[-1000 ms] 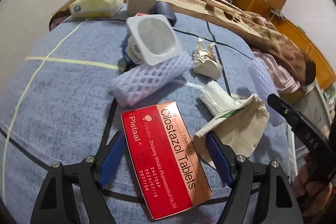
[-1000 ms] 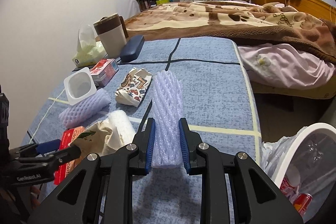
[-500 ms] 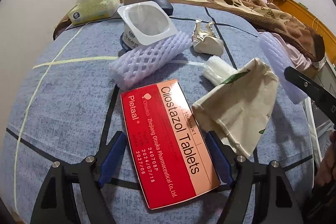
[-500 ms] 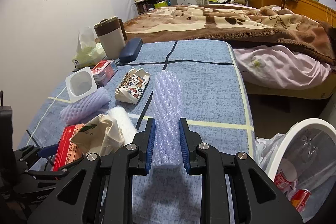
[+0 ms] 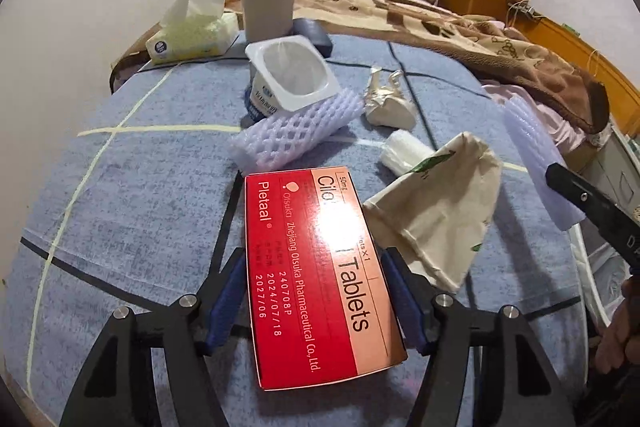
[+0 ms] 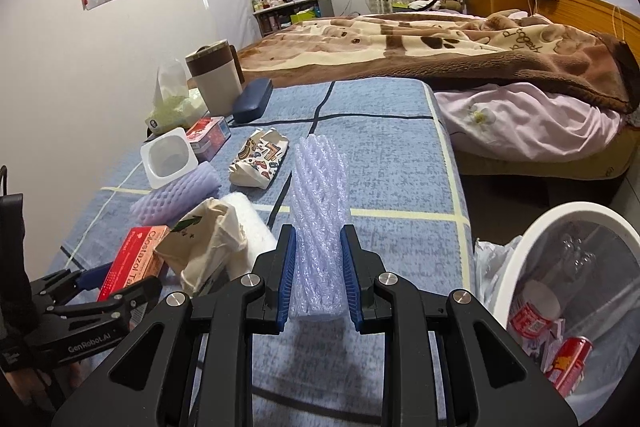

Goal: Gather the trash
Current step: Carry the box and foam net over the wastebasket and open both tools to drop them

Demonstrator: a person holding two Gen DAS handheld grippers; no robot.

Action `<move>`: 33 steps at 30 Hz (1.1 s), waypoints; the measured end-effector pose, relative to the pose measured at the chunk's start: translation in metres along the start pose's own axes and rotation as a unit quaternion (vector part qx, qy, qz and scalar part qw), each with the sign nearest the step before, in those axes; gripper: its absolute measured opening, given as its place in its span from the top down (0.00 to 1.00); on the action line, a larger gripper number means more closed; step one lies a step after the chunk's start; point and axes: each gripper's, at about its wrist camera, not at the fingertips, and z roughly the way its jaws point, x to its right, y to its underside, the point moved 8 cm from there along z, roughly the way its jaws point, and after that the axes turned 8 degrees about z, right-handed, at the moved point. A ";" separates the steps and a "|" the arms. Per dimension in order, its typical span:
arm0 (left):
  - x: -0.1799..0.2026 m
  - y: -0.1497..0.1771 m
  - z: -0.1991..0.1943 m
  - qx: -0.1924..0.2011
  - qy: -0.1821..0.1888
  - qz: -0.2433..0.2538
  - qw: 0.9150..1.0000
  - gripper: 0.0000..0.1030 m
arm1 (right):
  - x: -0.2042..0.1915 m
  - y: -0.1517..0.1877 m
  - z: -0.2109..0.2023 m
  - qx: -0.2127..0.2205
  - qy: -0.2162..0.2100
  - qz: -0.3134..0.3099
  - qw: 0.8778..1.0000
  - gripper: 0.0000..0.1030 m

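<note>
Left tongs: left gripper (image 5: 316,303) is closing its jaws around the red tablet box (image 5: 316,267); the blue pads are standing just beside the box's long edges, and contact cannot be told.
Right tongs: right gripper (image 6: 318,279) is clenching the clear foam net sleeve (image 6: 318,207), which is sticking up and forward from between the pads above the blue bedspread (image 6: 384,147).
Tablet box: it is lying flat on the bedspread, its near end between the left jaws.
Paper bag: a crumpled beige paper bag (image 5: 440,211) is lying just right of the box, touching a white foam roll (image 5: 404,151).
Other trash: a purple foam net (image 5: 296,131) is lying beyond the box, with a white yogurt cup (image 5: 288,75) leaning on it; a printed crumpled wrapper (image 6: 260,159) is sitting farther back.
Bin: a white bin (image 6: 516,251) with a plastic liner is standing at the right of the bed, holding a red can and wrappers.
Background: a tissue pack (image 5: 188,35) and a brown-lidded mug (image 5: 266,3) are standing at the far edge.
</note>
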 end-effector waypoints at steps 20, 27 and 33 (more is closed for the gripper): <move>0.054 -0.023 -0.088 0.104 0.048 0.041 0.993 0.35 | 0.018 -0.004 -0.065 0.066 0.004 0.030 0.997 0.77; 0.096 -0.037 -0.111 0.141 0.079 0.071 0.984 0.35 | 0.038 -0.005 -0.094 0.094 0.027 0.040 0.994 0.77; 0.136 -0.044 -0.119 0.155 0.109 0.102 0.976 0.35 | 0.065 -0.004 -0.118 0.114 0.057 0.058 0.990 0.77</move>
